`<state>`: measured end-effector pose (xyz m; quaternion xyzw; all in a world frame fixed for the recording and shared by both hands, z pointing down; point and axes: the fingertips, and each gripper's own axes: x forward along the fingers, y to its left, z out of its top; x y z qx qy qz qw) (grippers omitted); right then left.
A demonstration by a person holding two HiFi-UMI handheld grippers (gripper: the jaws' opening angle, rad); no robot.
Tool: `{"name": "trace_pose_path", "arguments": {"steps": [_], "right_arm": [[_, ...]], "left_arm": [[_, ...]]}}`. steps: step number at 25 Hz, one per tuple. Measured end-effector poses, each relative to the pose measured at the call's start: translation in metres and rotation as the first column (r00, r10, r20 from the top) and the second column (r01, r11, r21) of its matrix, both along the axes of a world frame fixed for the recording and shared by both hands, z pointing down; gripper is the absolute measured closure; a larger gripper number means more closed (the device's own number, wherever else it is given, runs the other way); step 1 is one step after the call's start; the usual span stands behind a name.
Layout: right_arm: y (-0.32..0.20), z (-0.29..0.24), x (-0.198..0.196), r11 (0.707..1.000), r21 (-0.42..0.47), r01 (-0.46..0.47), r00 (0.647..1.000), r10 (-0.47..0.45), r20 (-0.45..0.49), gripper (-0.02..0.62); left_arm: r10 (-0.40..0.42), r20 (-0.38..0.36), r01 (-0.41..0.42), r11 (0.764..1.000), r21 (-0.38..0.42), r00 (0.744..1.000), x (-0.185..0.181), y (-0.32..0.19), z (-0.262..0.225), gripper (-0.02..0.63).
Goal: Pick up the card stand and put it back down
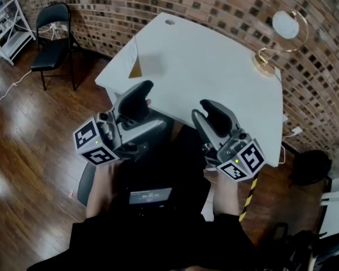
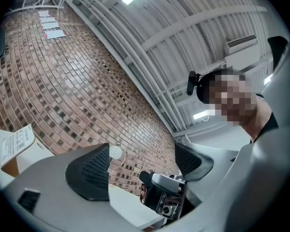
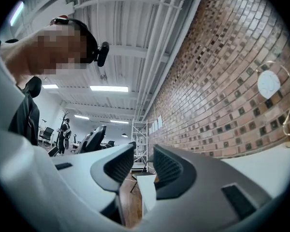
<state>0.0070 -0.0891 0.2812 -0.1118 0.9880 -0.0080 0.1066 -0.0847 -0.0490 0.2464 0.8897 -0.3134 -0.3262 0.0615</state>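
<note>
The card stand, a pale card in a small wooden base, stands upright at the left edge of the white table. Both grippers hover in front of the table's near edge, apart from the stand. My left gripper is open and empty, just below and right of the stand. My right gripper is open and empty too, further right. In the left gripper view the stand shows at far left, outside the wide-apart jaws. In the right gripper view the stand shows far off through the gap of the jaws.
A gold ring-shaped stand with a white disc sits at the table's far right corner by the brick wall. A black folding chair and a white shelf stand on the wooden floor at left. The person sits at the table's near edge.
</note>
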Motion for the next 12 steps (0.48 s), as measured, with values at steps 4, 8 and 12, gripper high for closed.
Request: {"name": "trace_pose_path", "arguments": {"steps": [4, 8, 12], "right_arm": [[-0.013, 0.006, -0.009, 1.000, 0.003, -0.010, 1.000, 0.010, -0.017, 0.442], [-0.024, 0.014, -0.021, 1.000, -0.010, -0.017, 0.999, 0.016, -0.043, 0.438], [-0.041, 0.015, -0.033, 1.000, -0.019, -0.019, 0.998, 0.018, -0.056, 0.409]], "left_arm": [[0.009, -0.005, -0.009, 1.000, 0.026, 1.000, -0.005, -0.010, -0.002, 0.192], [0.022, -0.011, -0.021, 0.999, 0.027, 1.000, -0.007, -0.020, 0.004, 0.192], [0.017, 0.001, -0.017, 0.999, 0.031, 1.000, -0.013, -0.035, 0.003, 0.190]]}}
